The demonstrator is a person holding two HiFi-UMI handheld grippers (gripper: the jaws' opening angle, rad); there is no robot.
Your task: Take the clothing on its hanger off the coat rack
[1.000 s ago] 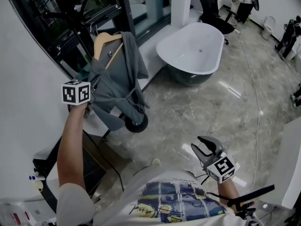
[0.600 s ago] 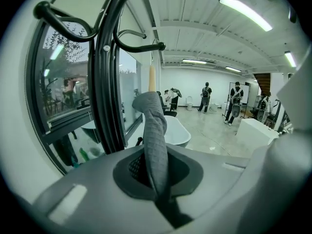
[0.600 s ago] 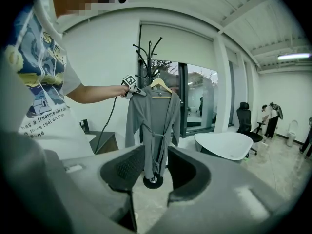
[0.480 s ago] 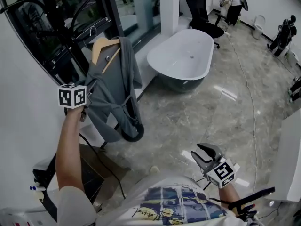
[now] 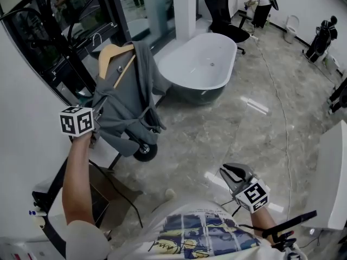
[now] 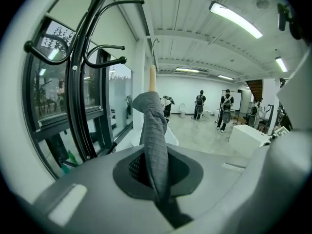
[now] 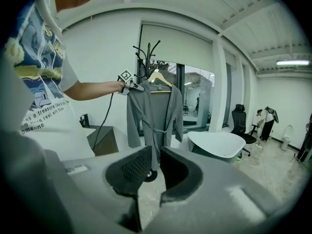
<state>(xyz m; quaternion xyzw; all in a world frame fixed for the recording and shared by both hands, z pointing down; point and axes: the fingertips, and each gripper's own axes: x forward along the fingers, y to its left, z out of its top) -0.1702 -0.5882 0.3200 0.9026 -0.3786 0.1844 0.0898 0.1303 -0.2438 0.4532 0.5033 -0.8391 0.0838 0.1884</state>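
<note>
A grey robe (image 5: 126, 104) hangs on a wooden hanger (image 5: 110, 56) in front of the black coat rack (image 5: 51, 34). My left gripper (image 5: 96, 124) is shut on a fold of the robe at its shoulder. In the left gripper view the grey cloth (image 6: 155, 145) is pinched between the jaws. There the hanger's metal hook (image 6: 154, 48) stands free of the rack's arms (image 6: 80, 77). My right gripper (image 5: 233, 172) is low at the right, far from the robe. Its jaws have just been closing and stand a narrow gap apart with nothing between them (image 7: 156, 156). The robe (image 7: 153, 116) shows beyond them.
A white bathtub (image 5: 198, 64) stands on the marble floor behind the robe, with a black office chair (image 5: 219, 10) further back. A black wheeled base (image 5: 143, 151) and a brown box (image 5: 103, 196) lie near my left arm. People stand far off (image 6: 225, 108).
The left gripper has carried the robe and hanger to the left and a little up, away from the rack. The right gripper has shifted slightly.
</note>
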